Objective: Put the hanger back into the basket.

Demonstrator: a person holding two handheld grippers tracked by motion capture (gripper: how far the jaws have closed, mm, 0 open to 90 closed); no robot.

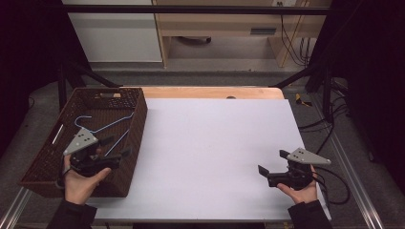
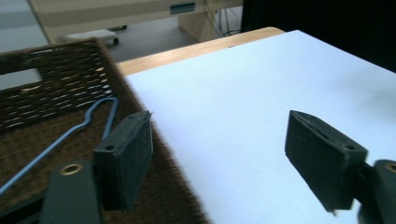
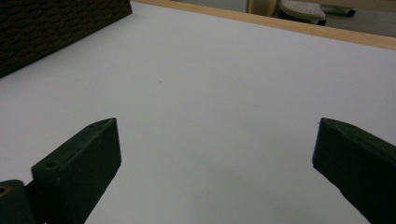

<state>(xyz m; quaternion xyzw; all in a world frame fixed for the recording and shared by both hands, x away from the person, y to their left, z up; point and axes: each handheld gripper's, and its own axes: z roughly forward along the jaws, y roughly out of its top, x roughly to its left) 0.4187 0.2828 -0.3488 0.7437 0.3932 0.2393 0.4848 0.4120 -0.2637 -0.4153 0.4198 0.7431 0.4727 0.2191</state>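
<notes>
A thin blue wire hanger (image 1: pixel 107 128) lies flat on the floor of the brown woven basket (image 1: pixel 137 125), its hook curled toward the basket's far end and its two long arms running back toward the near right wall. The wire is slim and pale blue, bare of any clothing, and bent into the usual triangular shape. In the left gripper view the hook (image 2: pixel 103 108) shows just inside the basket's right wall. The left gripper (image 1: pixel 114 150) hovers above the basket's near right part, over the hanger's near end; its jaws stand wide apart with nothing between them. The right gripper (image 1: pixel 273 164) rests well to the right of the basket over the white tabletop (image 1: pixel 215 143), jaws spread open and empty.
</notes>
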